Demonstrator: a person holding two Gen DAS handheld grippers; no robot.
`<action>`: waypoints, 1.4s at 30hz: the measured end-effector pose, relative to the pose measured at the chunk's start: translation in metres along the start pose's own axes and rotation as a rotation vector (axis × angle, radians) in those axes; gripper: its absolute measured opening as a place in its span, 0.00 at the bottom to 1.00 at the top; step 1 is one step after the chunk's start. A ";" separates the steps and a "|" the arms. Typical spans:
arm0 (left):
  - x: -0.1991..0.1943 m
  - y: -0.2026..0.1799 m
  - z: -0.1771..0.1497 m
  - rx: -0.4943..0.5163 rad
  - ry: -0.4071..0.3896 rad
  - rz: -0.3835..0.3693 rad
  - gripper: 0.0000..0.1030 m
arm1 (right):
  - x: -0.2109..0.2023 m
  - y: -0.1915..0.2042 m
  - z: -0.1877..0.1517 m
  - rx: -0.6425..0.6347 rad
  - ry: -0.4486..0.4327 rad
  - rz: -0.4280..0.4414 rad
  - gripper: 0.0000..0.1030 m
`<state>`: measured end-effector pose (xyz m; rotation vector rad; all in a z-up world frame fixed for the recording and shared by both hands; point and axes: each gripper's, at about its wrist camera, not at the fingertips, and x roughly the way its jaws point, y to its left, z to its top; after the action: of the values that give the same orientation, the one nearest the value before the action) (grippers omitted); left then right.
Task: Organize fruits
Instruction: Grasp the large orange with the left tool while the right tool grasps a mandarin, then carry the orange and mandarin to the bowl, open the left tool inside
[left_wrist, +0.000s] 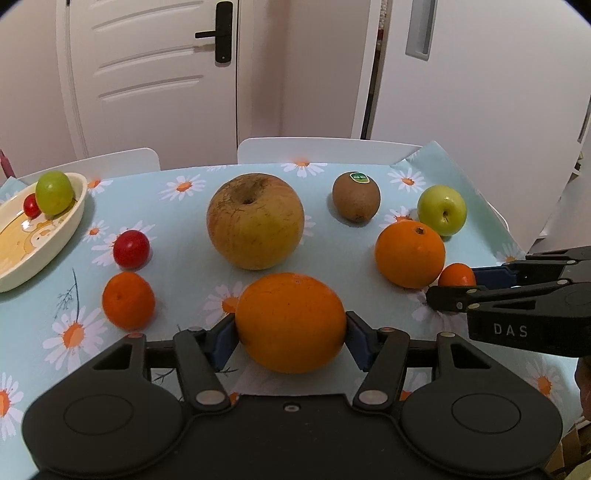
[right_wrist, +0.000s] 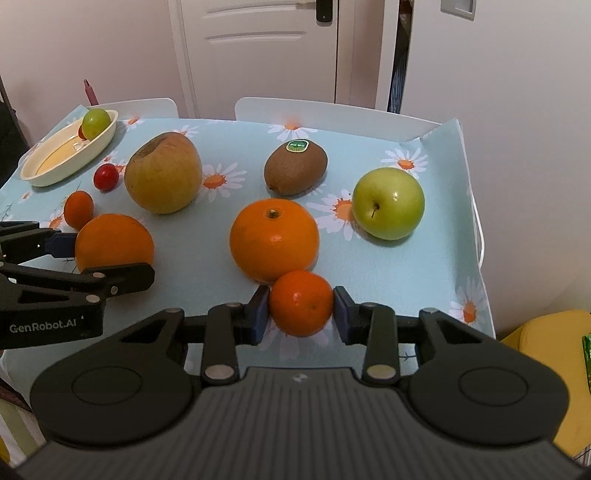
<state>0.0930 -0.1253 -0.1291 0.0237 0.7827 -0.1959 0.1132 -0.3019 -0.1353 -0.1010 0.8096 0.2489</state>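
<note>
My left gripper (left_wrist: 290, 332) is shut on a large orange (left_wrist: 290, 321) resting on the daisy-print tablecloth, blue pads pressed to both its sides. My right gripper (right_wrist: 301, 306) is shut on a small mandarin (right_wrist: 301, 302), which touches a second orange (right_wrist: 274, 238) just behind it. Across the table lie a big yellow-brown apple (left_wrist: 255, 221), a kiwi (left_wrist: 355, 197), a green apple (right_wrist: 388, 203), another small mandarin (left_wrist: 128, 300) and a red cherry tomato (left_wrist: 131, 248). The cream oval dish (left_wrist: 55, 236) at far left holds a green fruit (left_wrist: 54, 192) and a small red one (left_wrist: 31, 205).
Two white chair backs (left_wrist: 325, 147) stand behind the table's far edge, with a white door (left_wrist: 147, 74) beyond. The table's right edge (right_wrist: 476, 229) drops off beside the green apple. A yellow object (right_wrist: 546, 369) sits low at the right.
</note>
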 end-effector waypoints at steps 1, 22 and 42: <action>-0.002 0.001 -0.001 -0.002 -0.002 0.000 0.63 | -0.001 0.001 0.000 -0.003 0.000 0.001 0.50; -0.098 0.039 0.003 -0.072 -0.129 0.059 0.63 | -0.069 0.056 0.032 -0.073 -0.068 0.076 0.50; -0.158 0.190 0.042 -0.121 -0.189 0.195 0.63 | -0.074 0.180 0.117 -0.092 -0.093 0.171 0.50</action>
<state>0.0483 0.0837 0.0018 -0.0326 0.5982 0.0346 0.0996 -0.1197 -0.0006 -0.1062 0.7147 0.4500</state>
